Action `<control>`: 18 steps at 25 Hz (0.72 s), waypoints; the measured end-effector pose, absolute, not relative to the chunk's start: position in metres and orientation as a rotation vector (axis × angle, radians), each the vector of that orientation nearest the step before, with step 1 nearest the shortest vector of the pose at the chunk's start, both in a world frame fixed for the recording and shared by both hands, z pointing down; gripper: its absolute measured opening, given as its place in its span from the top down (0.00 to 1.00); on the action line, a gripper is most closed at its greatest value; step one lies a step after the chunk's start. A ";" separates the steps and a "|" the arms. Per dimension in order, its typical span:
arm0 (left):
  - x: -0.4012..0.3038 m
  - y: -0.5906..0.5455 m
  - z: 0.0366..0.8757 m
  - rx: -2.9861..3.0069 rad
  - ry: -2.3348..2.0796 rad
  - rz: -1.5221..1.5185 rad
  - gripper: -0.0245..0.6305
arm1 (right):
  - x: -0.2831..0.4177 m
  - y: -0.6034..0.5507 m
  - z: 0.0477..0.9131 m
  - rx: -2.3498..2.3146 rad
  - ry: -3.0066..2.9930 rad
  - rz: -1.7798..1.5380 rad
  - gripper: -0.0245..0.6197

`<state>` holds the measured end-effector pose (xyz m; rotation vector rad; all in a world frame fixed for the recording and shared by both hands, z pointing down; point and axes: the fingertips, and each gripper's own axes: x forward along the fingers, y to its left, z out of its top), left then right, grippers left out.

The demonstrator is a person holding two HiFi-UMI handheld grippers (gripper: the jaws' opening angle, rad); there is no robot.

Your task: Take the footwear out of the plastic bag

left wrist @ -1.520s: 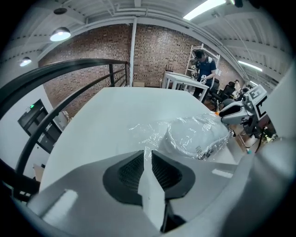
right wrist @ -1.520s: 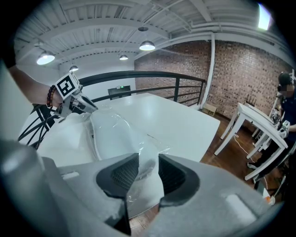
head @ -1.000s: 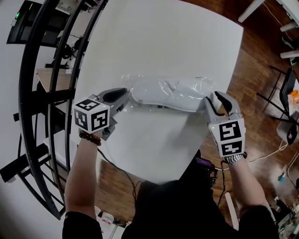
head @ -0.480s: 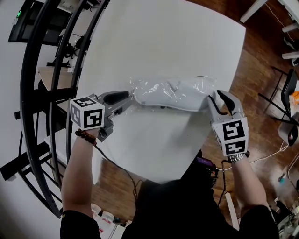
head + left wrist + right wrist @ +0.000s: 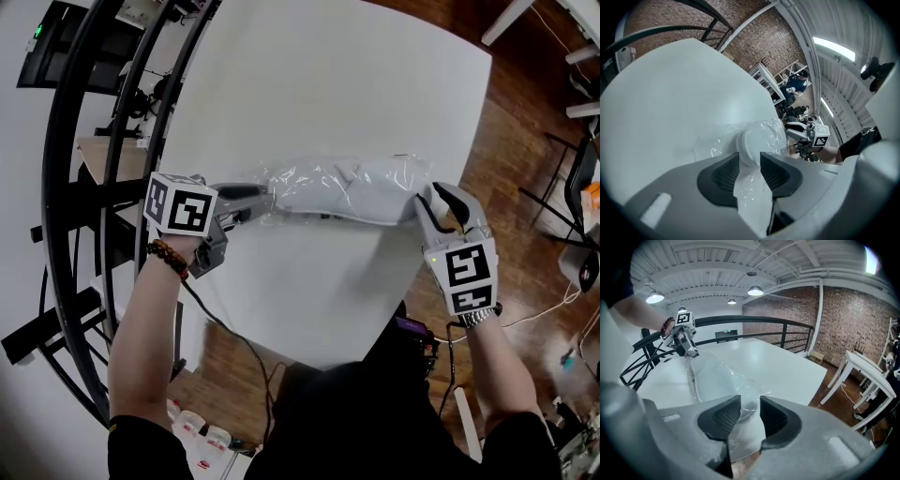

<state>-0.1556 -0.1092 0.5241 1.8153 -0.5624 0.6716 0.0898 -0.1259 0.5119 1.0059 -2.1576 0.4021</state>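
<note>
Slipper (image 5: 349,192) inside plastic bag (image 5: 289,178)
Left gripper (image 5: 257,198) jaws just opened around bag end; right gripper (image 5: 433,202) clamps the other end

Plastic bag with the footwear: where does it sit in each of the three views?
Head view: plastic bag mid-frame, lying across the white table.
Left gripper view: the bag centre, just below middle.
Right gripper view: the bag left of centre, lower half.
Shared landmark: the white table.
</note>
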 end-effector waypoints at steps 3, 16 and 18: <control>-0.156 -0.110 0.530 1.785 -0.564 0.741 0.70 | 0.089 -0.125 0.511 0.993 -2.177 0.407 0.78; -0.138 -0.108 0.538 1.657 -0.527 0.763 0.64 | 0.088 -0.126 0.514 0.965 -2.209 0.426 0.79; -0.135 -0.106 0.539 1.661 -0.520 0.764 0.64 | 0.088 -0.125 0.514 0.961 -2.212 0.426 0.79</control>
